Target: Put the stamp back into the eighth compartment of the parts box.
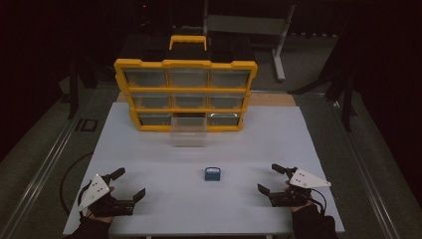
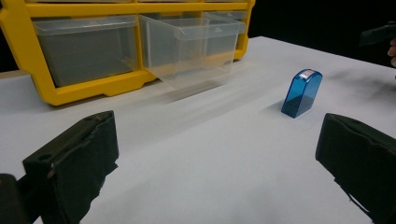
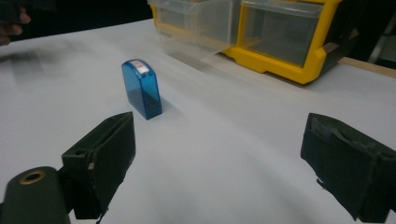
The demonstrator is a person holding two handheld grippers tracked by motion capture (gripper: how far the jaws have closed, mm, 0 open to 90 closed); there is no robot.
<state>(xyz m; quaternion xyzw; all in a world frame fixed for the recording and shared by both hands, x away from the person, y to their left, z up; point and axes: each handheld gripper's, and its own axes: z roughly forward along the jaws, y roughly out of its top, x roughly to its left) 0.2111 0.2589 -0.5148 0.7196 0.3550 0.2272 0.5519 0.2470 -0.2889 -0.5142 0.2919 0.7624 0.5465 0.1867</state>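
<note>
Both my grippers, left gripper (image 1: 128,185) and right gripper (image 1: 271,179), rest spread wide near the white table's (image 1: 149,149) front corners. Between them, touching neither, stands a small blue translucent plastic box (image 1: 212,174); beyond it, a clear drawer (image 1: 188,131) juts from the yellow organizer (image 1: 185,94).

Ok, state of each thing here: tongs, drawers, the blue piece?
left tongs: open, holding nothing
right tongs: open, holding nothing
blue piece: upright on table, untouched
bottom middle drawer: pulled out, looks empty
other drawers: pushed in
</note>
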